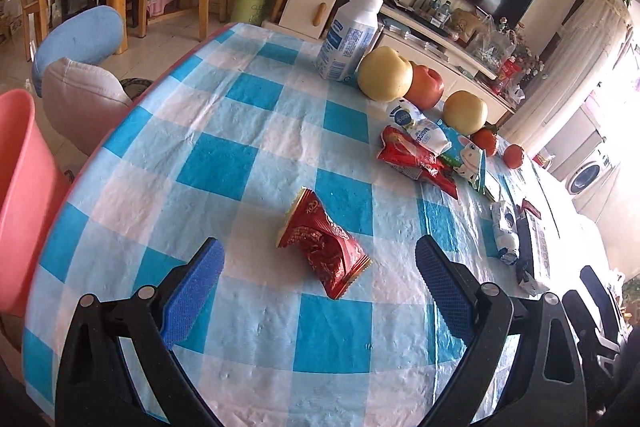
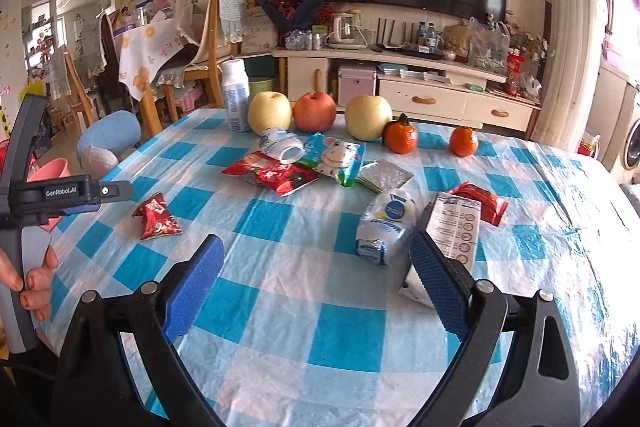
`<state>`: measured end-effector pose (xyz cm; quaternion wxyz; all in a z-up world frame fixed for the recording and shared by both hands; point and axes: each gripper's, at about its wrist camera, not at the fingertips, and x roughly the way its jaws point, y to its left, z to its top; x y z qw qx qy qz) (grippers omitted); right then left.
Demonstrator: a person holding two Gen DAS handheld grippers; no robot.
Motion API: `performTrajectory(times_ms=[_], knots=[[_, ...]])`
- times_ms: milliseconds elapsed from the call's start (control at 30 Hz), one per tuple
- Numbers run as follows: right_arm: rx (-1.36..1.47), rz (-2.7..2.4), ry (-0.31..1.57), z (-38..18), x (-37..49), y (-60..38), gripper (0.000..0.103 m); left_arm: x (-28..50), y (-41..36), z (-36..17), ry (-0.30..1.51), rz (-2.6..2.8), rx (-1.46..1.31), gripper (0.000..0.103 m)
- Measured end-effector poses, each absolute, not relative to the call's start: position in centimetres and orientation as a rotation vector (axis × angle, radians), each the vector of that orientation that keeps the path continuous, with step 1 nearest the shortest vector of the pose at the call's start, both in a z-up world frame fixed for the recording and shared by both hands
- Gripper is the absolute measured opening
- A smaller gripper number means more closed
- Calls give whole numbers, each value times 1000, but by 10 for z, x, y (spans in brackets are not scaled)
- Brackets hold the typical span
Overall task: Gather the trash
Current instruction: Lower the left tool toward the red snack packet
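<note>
The tablecloth point(image 1: 224, 163) was seen as crinkled glossy plastic, the red wrapper point(image 1: 324, 247) as shiny foil, the pads point(image 1: 196, 291) as rough blue rubber.

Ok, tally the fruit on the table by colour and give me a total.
Yellow fruit: 2
Red apple: 1
Orange tangerines: 2
Total: 5
</note>
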<state>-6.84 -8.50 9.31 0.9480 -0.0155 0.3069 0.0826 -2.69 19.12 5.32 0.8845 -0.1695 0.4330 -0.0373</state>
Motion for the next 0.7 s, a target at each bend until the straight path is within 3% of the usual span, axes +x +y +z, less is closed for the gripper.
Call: performTrajectory(times_ms=[500,700], knots=[[84,11,729,80,-47,-143,95,-13,174,30,959,-12,-381,94],[135,-33,765,73,-35,-164,95,-2,167,18,990,44,-358,78]])
